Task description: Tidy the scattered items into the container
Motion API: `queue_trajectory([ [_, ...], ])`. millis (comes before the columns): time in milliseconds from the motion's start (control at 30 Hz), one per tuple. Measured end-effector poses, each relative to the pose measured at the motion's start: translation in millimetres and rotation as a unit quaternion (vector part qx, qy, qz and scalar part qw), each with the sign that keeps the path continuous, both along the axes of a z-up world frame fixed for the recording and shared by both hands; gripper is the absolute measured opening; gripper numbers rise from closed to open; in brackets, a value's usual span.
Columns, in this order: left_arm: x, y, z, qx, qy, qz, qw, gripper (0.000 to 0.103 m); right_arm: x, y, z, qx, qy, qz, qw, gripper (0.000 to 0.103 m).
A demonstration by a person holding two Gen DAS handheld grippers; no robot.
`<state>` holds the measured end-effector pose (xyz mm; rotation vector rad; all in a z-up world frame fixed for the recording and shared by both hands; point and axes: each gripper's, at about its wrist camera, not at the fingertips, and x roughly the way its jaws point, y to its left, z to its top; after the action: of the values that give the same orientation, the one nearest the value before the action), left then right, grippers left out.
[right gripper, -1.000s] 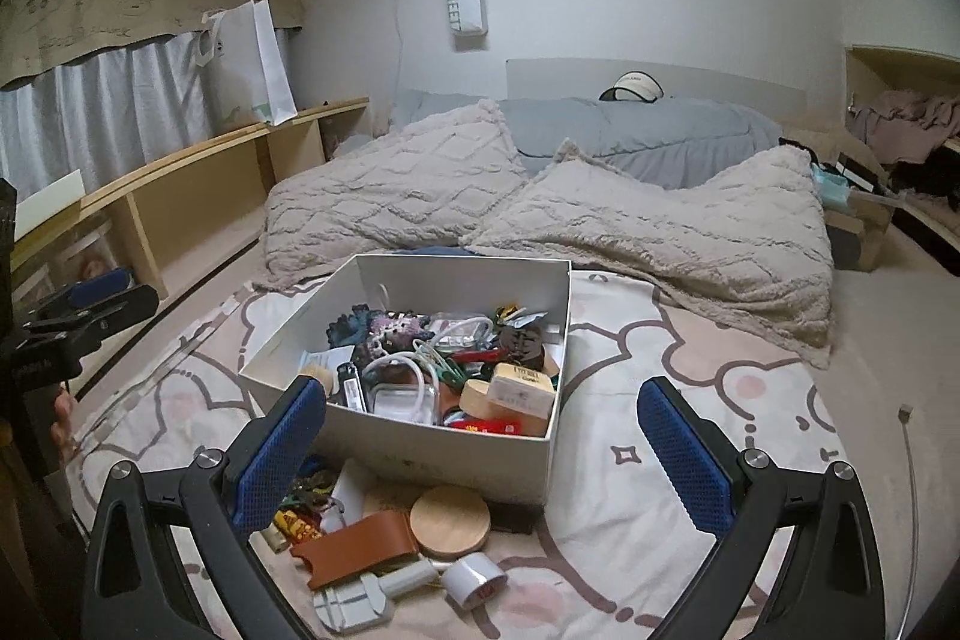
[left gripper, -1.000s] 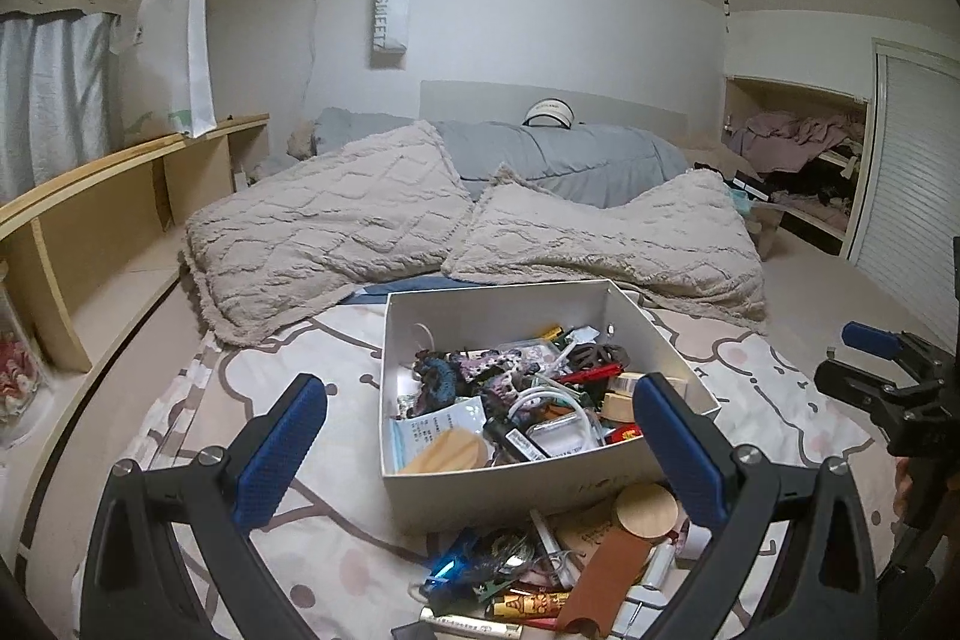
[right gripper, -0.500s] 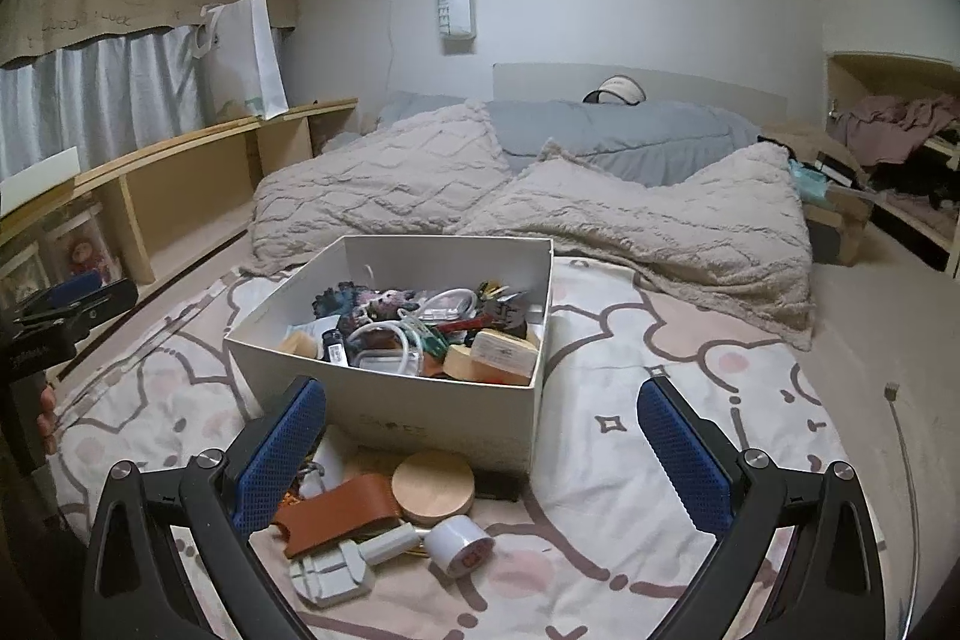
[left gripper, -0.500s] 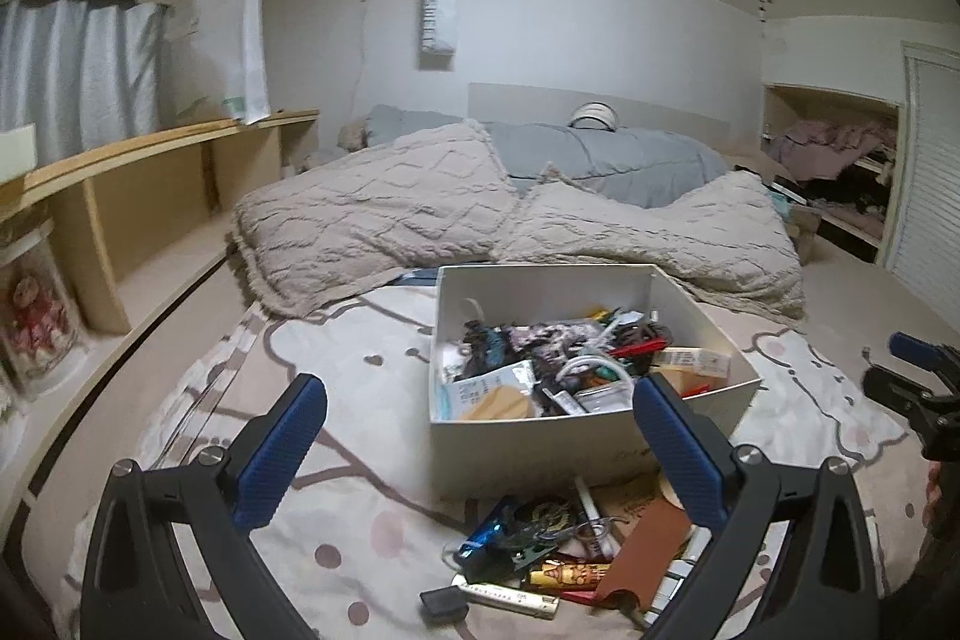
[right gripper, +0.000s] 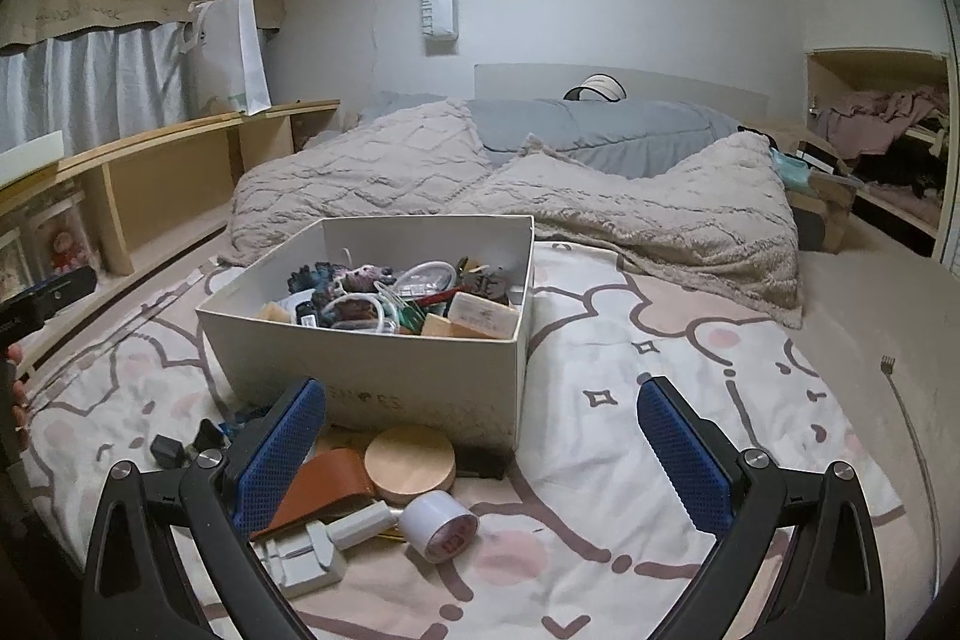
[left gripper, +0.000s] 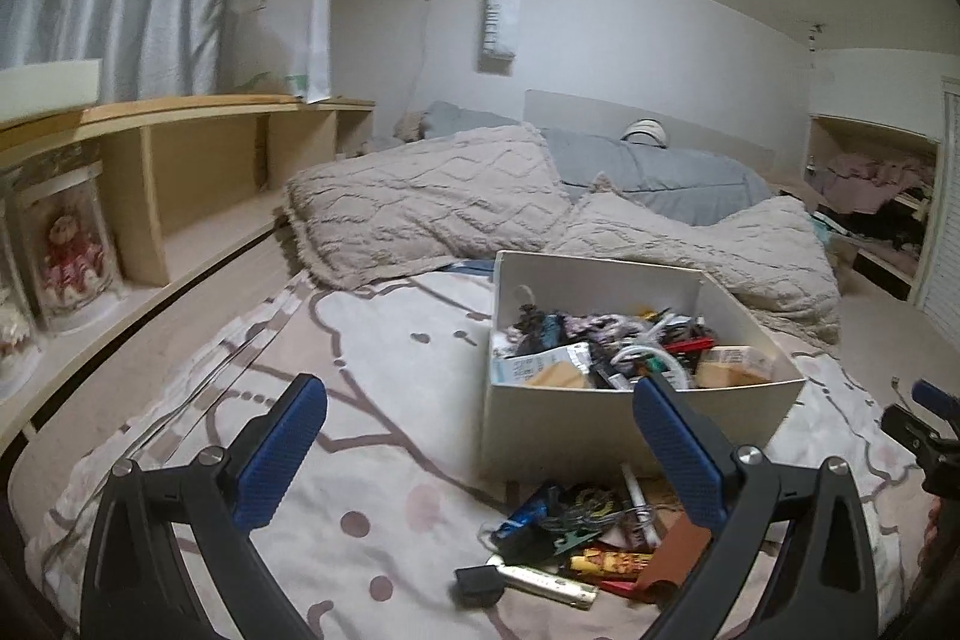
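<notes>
A white cardboard shoebox [right gripper: 372,370] is sitting on a patterned bedspread [right gripper: 660,400], already heaped with small odds and ends. Everything else is lying relative to that box.

Against the box's near wall, a loose pile is waiting on the bedspread: one round wooden lid [right gripper: 410,462] touching the wall's foot, one brown leather strap [right gripper: 318,487] just beside the lid, one roll of white tape [right gripper: 437,518] nearer the camera than the lid, one white plug-like adapter [right gripper: 360,523] just beside the tape, and one pale flat tool [right gripper: 300,559] nearer still. Two small black blocks [right gripper: 180,445] are lying off the box's near left corner. From the left wrist view the same pile is showing one yellow tube [left gripper: 609,560], one white pen [left gripper: 636,502], one tangle of dark cords [left gripper: 576,505] and one black cube [left gripper: 478,583].

The left gripper [left gripper: 480,454] is hovering over the bedspread with its two blue-padded fingers spread wide, pinching nothing. The right gripper [right gripper: 480,451] is likewise hanging spread wide and empty, its left pad [right gripper: 279,451] overlapping the strap in view.

Behind the box, two beige textured pillows [right gripper: 420,172] are lying side by side, with one grey duvet [right gripper: 600,130] beyond them.
</notes>
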<state>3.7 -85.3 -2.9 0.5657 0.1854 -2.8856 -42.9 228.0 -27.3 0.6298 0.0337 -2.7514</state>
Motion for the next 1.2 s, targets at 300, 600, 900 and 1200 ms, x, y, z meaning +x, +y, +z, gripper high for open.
queue_trajectory([
  [300, 1, -15, -26, 0.018, -0.021, 0.032, 0.9991, 0.103, -6, 6, -21, -0.018, -0.006, -0.022, 1.000, 0.103],
  [600, -5, -9, -61, -0.010, -0.078, 0.046, 0.9958, 0.103, -12, 9, -47, -0.004, -0.032, -0.040, 0.999, 0.103],
  [900, -17, 0, -89, -0.006, -0.140, 0.040, 0.9893, 0.103, -30, -11, -82, 0.037, -0.124, -0.040, 0.991, 0.103],
  [1200, -23, 4, -105, -0.011, -0.178, 0.039, 0.9832, 0.103, -47, -26, -100, 0.015, -0.189, -0.047, 0.981, 0.103],
])
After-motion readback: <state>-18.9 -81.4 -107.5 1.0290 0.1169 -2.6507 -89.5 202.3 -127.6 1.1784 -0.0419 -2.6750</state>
